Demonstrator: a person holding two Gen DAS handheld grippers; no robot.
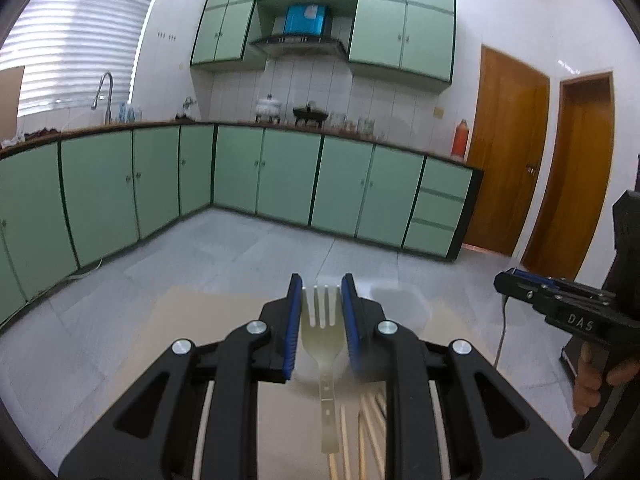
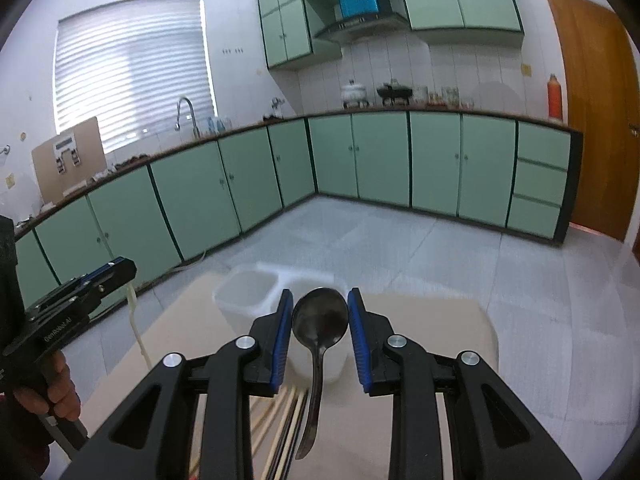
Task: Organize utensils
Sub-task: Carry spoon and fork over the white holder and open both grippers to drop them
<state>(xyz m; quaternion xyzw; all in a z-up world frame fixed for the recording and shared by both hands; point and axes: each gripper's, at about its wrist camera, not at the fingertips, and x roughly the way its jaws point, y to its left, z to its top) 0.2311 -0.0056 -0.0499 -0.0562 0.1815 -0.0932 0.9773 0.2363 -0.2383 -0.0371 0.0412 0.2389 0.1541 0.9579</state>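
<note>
The left tool point(image 1: 321, 312) holds a pale fork point(image 1: 323, 334) by its head, tines pointing away, handle hanging back toward the camera above the bench point(image 1: 192, 320). The right tool point(image 2: 320, 316) grips a dark spoon point(image 2: 320, 320) by its bowl, handle trailing back too. Only the right view shows the clear containers point(image 2: 244, 292) at the bench's far edge. Chopsticks point(image 2: 280, 420) lie below.

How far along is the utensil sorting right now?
Nothing looks sorted yet. In hand: the left hand-held gripper grips a pale fork, the right hand-held gripper a dark spoon, both lifted. Left: drop them in the white bin, then the chopsticks on the table.
</note>
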